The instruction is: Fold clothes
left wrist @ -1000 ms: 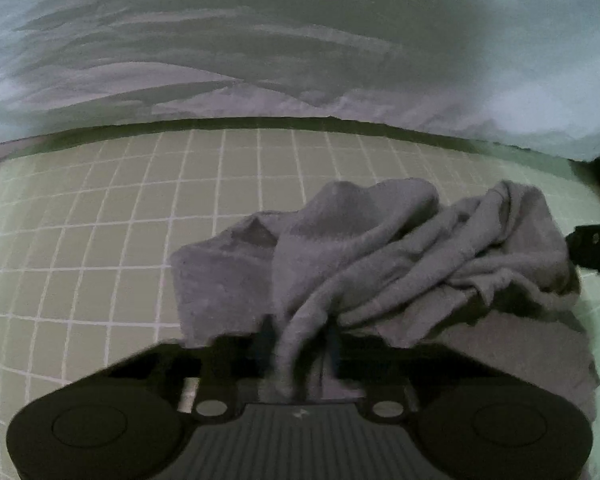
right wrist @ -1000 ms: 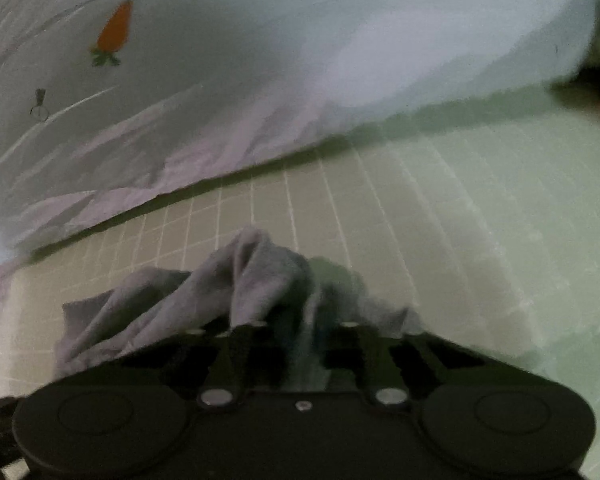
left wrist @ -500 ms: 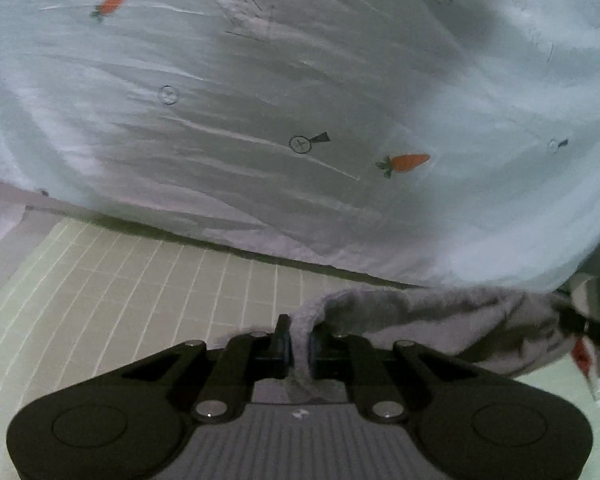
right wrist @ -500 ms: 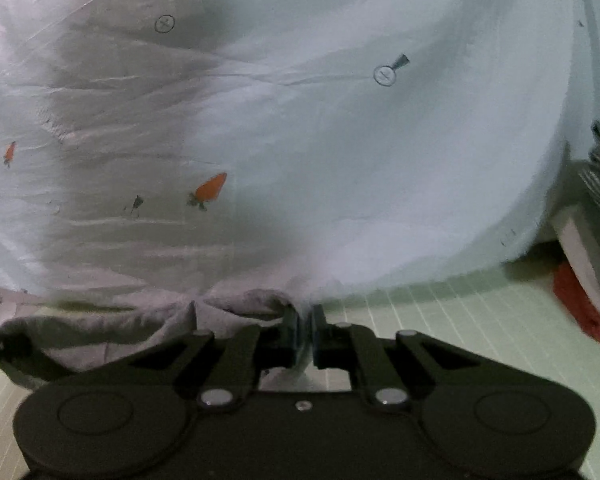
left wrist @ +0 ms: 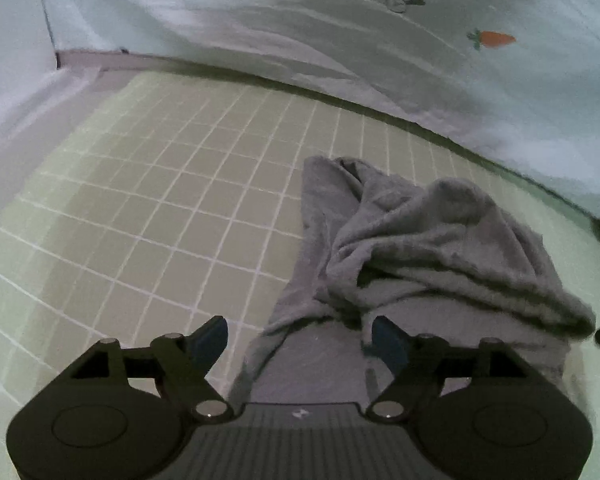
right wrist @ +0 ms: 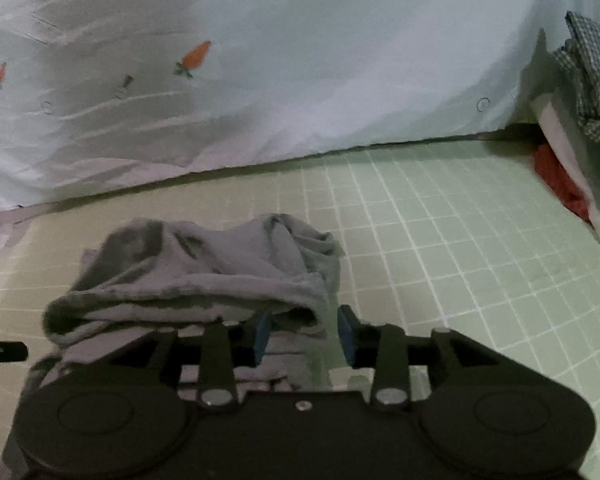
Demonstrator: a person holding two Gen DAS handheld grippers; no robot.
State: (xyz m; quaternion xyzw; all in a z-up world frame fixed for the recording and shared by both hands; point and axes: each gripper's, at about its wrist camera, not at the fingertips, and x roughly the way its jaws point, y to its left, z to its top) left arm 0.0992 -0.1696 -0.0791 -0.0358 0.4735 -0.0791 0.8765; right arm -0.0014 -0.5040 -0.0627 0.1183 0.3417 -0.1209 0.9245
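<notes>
A grey garment point(left wrist: 428, 248) lies crumpled on the green grid mat point(left wrist: 160, 208). My left gripper point(left wrist: 300, 340) is open, its blue-padded fingers point(left wrist: 210, 338) spread over the garment's near left edge, holding nothing. In the right wrist view the same garment point(right wrist: 204, 276) lies in a heap on the mat point(right wrist: 440, 248). My right gripper point(right wrist: 305, 334) is open at the garment's near right corner, with cloth lying between and under the jaws but not pinched.
A pale sheet with carrot prints point(right wrist: 260, 80) hangs behind the mat and also shows in the left wrist view point(left wrist: 380, 32). A pile with checked cloth point(right wrist: 592, 80) and a red item point(right wrist: 560, 184) sits at the far right. The other gripper's tip point(right wrist: 0, 352) shows at the left.
Both grippers held the garment lifted and stretched between them half a second ago. Now both have come down to the mat and opened, and the garment lies crumpled there.
</notes>
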